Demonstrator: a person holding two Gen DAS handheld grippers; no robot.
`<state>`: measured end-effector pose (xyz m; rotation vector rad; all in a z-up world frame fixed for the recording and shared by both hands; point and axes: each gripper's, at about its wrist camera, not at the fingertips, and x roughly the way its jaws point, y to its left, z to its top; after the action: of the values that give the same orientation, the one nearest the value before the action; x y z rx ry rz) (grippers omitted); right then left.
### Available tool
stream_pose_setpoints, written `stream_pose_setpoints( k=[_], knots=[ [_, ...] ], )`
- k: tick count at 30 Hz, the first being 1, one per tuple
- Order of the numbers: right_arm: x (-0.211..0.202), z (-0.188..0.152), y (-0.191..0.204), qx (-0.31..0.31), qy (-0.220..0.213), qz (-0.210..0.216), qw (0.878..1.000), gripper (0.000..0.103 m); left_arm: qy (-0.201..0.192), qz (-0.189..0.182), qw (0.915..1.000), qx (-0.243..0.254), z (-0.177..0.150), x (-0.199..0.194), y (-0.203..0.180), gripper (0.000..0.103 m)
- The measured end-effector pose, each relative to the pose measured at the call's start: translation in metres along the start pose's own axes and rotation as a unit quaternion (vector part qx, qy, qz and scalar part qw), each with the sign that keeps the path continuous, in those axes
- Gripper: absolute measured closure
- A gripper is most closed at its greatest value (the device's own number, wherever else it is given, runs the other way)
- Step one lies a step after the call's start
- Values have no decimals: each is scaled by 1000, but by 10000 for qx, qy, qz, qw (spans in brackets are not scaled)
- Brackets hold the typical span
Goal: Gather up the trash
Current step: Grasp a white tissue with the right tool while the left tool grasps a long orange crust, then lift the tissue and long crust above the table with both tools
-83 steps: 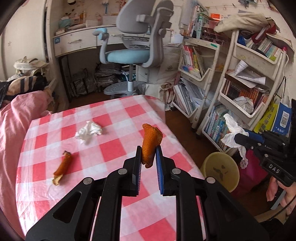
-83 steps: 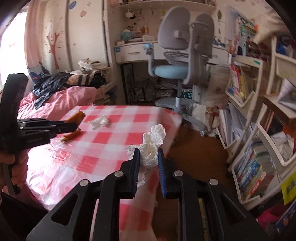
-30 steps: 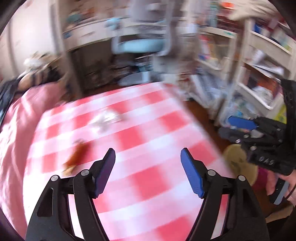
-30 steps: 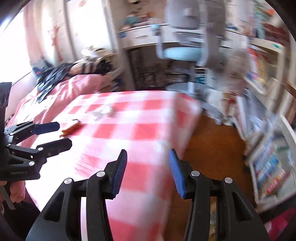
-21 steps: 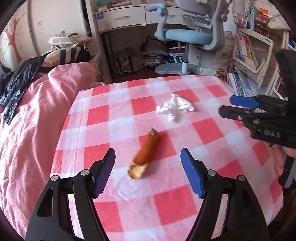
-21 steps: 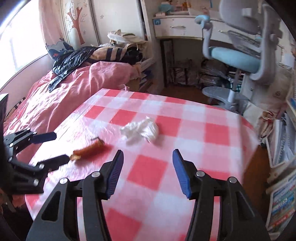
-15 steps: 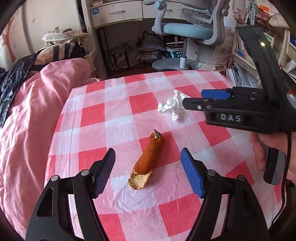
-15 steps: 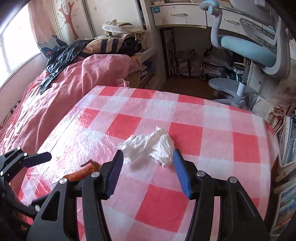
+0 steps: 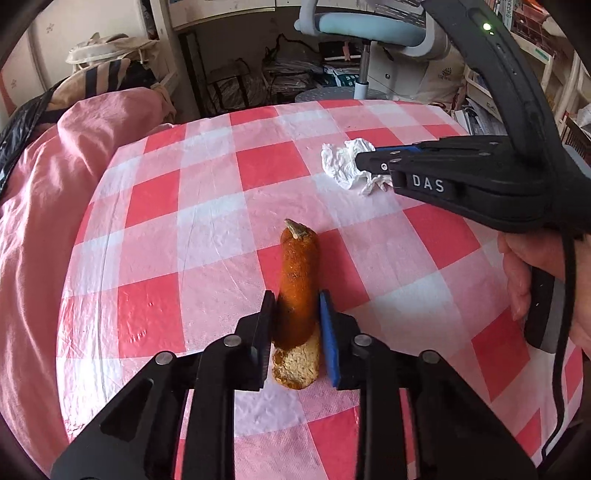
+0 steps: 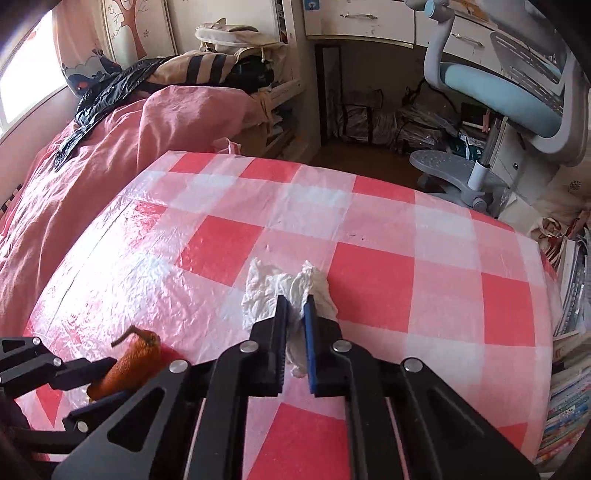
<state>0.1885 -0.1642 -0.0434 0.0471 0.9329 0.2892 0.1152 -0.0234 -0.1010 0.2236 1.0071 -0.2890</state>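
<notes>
An orange peel strip (image 9: 296, 280) with a pale inner end lies on the red-and-white checked tablecloth (image 9: 207, 236). My left gripper (image 9: 296, 301) is shut on the peel near its near end. A crumpled white tissue (image 10: 286, 288) lies farther along the cloth; my right gripper (image 10: 295, 301) is shut on it. In the left wrist view the right gripper (image 9: 364, 160) reaches in from the right onto the tissue (image 9: 341, 166). In the right wrist view the left gripper (image 10: 92, 384) and the peel (image 10: 129, 363) show at lower left.
A bed with a pink quilt (image 10: 81, 155) borders the table on the left. A blue-and-grey desk chair (image 10: 509, 99) and a white desk (image 10: 369, 22) stand beyond the far edge. Bookshelves (image 10: 569, 362) stand to the right of the table.
Both grippers let go of the earlier peel and tissue, swung back over the table and lowered. The left has closed on the peel strip and the right on the tissue.
</notes>
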Motion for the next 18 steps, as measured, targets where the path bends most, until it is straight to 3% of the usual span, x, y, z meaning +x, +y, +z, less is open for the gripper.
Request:
stream_pose_setpoints(
  k=[5,12,18],
  knots=[
    [-43,-12,-6,230,-344,139,9990,97,-106,-360,9990,-249,-3,-18,3,85],
    [-126,-41,-7,618,-906,337,9934,97,-757,-834,9916,-640,-10,-83,5,86],
    [-191,-73,-1,945,-1465,428,9837,97,-1214,-883,9843,-925,-33,-136,1,86]
  ],
)
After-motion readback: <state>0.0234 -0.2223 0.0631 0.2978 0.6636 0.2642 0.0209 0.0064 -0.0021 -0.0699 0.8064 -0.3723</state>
